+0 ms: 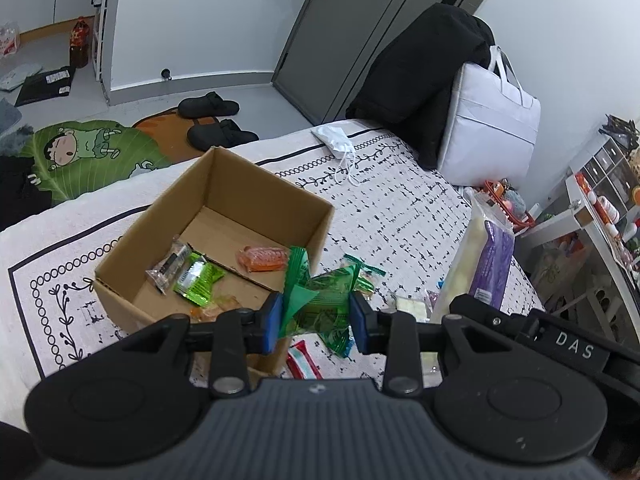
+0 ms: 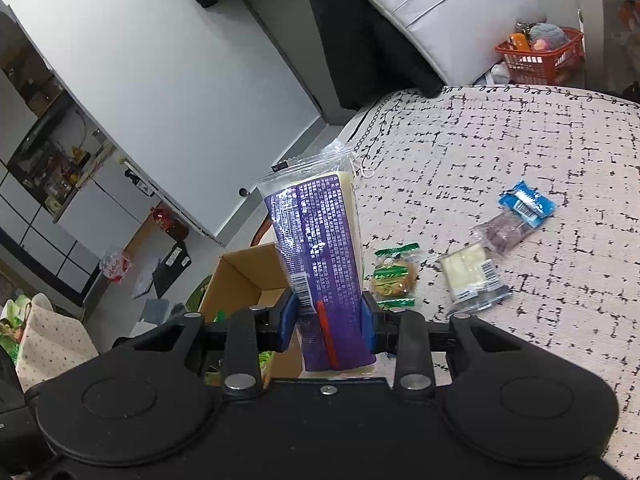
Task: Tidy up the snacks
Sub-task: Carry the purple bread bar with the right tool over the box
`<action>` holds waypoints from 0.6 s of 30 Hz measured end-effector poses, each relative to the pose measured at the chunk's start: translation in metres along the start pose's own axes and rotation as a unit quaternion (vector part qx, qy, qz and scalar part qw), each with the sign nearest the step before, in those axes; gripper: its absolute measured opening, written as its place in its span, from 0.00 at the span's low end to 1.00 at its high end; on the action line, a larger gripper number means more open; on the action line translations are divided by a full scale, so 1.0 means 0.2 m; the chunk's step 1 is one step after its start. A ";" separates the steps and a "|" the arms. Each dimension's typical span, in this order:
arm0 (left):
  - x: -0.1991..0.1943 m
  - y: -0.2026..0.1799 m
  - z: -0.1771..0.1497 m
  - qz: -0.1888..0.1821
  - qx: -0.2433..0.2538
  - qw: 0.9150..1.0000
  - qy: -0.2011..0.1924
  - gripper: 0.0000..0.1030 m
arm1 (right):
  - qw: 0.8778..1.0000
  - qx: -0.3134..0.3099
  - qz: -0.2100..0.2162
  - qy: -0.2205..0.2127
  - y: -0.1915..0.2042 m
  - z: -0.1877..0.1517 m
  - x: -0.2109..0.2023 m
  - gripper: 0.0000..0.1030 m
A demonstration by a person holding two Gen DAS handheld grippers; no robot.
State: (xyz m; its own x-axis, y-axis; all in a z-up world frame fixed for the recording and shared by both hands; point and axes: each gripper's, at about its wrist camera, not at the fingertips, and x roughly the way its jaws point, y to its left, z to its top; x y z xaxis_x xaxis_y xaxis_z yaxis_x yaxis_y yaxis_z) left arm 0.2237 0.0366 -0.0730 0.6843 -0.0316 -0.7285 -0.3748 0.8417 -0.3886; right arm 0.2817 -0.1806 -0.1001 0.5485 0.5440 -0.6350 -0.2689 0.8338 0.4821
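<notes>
Tongs: our left pair [image 1: 316, 322] pinches a green plastic snack packet [image 1: 320, 300] beside the open brown cardboard box [image 1: 160, 240]; our right pair [image 2: 328, 326] pinches a tall purple-labelled snack bag [image 2: 320, 248].

a green crinkled snack packet [image 1: 316, 304] hangs beside the open cardboard box [image 1: 168, 216], which holds several small packets. a tall purple-and-clear pack [image 2: 320, 256] stands upright. four small snacks lie on the patterned bed [image 2: 520, 152].
</notes>
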 end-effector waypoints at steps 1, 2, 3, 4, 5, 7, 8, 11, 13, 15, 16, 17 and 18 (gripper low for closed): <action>0.00 0.02 0.01 -0.001 -0.002 1.000 0.001 0.34 | 1.000 -0.001 -0.001 0.001 0.01 0.00 0.01 0.31; 0.01 0.03 0.01 -0.002 -0.004 1.000 0.002 0.34 | 1.000 -0.001 -0.002 0.002 0.03 0.00 0.02 0.31; 0.02 0.05 0.02 -0.002 -0.006 1.000 0.003 0.34 | 1.000 -0.002 -0.003 0.002 0.04 -0.01 0.04 0.31; 0.02 0.07 0.03 -0.003 -0.009 1.000 0.004 0.34 | 1.000 -0.002 -0.003 0.002 0.05 -0.01 0.05 0.31; 0.03 0.09 0.04 -0.004 -0.012 1.000 0.004 0.34 | 1.000 -0.003 -0.003 0.002 0.07 0.00 0.06 0.31; 0.03 0.13 0.07 -0.005 -0.017 1.000 0.005 0.34 | 1.000 0.002 0.008 0.005 0.09 0.00 0.09 0.31; 0.04 0.14 0.08 -0.006 -0.019 1.000 0.006 0.34 | 1.000 0.004 0.013 0.006 0.10 0.00 0.10 0.31; 0.06 0.20 0.12 -0.007 -0.025 1.000 0.006 0.34 | 1.000 0.008 0.016 0.007 0.13 -0.01 0.16 0.31; 0.07 0.23 0.14 -0.008 -0.028 1.000 0.006 0.34 | 1.000 0.011 0.018 0.012 0.15 -0.02 0.20 0.31; 0.08 0.26 0.17 -0.009 -0.031 0.999 0.007 0.34 | 1.000 0.014 0.016 0.017 0.18 -0.03 0.25 0.31; 0.08 0.28 0.18 -0.009 -0.032 0.999 0.007 0.34 | 1.000 0.016 0.015 0.018 0.19 -0.03 0.27 0.31; 0.09 0.29 0.19 -0.009 -0.032 0.999 0.007 0.34 | 1.000 0.017 0.013 0.020 0.19 -0.04 0.29 0.31; 0.10 0.31 0.20 -0.008 -0.033 0.999 0.008 0.34 | 1.000 0.018 0.011 0.022 0.20 -0.04 0.30 0.31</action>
State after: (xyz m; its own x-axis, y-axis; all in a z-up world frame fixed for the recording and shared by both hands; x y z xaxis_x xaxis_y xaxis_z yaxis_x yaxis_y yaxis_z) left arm 0.2384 0.1097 -0.0888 0.6803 -0.0546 -0.7309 -0.4050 0.8031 -0.4370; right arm 0.2974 -0.1134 -0.1244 0.5076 0.5656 -0.6500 -0.2514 0.8187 0.5162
